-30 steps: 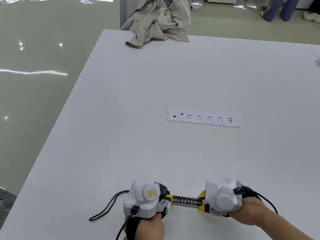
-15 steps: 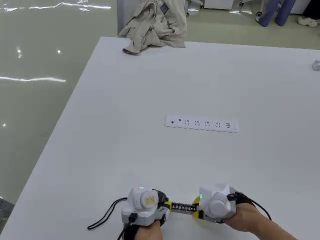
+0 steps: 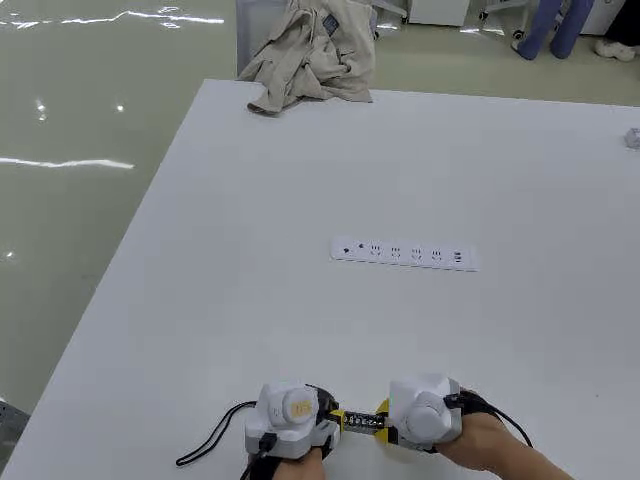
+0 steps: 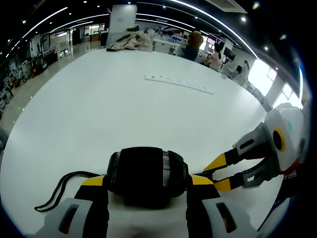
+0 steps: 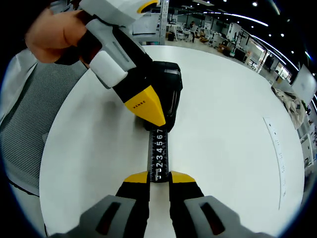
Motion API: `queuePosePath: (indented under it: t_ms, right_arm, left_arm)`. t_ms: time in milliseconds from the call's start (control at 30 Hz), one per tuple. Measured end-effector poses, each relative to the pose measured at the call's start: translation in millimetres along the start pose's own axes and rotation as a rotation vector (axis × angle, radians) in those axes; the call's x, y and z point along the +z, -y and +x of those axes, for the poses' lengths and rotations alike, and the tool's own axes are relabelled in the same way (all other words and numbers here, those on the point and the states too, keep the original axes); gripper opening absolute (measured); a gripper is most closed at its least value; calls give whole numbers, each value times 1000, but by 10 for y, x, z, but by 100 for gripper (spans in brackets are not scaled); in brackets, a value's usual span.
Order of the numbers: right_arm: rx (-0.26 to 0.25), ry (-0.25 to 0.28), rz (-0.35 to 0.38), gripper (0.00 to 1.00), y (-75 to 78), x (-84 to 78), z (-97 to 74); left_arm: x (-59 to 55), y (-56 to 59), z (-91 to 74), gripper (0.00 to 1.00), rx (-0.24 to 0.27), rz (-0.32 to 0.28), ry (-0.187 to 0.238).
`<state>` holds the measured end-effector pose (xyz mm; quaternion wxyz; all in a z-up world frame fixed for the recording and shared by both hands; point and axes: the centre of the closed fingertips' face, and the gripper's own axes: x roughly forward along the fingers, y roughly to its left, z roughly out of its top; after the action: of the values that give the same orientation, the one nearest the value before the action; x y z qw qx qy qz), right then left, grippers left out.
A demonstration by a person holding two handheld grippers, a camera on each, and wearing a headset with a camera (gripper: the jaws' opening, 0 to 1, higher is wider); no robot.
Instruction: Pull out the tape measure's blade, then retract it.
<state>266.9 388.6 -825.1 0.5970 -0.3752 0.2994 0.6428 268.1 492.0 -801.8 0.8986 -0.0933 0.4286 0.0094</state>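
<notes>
Well on the near side of the power strip [image 3: 404, 252], the left gripper [image 4: 147, 182] clamps the tape case [image 4: 147, 166]; the right gripper [image 5: 158, 178] pinches the blade [image 5: 159, 153] tip. A loosened pinch could let the blade snap back.

White table [image 3: 230, 300] bears a power strip [image 3: 404, 253] and, seemingly, a jacket [image 3: 310, 55].

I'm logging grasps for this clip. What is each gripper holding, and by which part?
The left gripper clamps the tape measure by its black case; the right gripper pinches the blade by its tip.
</notes>
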Motion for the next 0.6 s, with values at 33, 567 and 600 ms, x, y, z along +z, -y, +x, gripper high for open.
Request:
queuePosePath:
  t_ms: [33,567,600]
  right_arm:
    - [1,4,2,14,0,6,10]
    - [-9,13,-5,14,2,109,60]
    - [-9,14,-5,14,1,112,60]
  left_arm:
    - [-2,0,3,61,-1,0,0]
    - [0,0,3,60,5,4,7]
    - [0,-1,6,60,6,5,10]
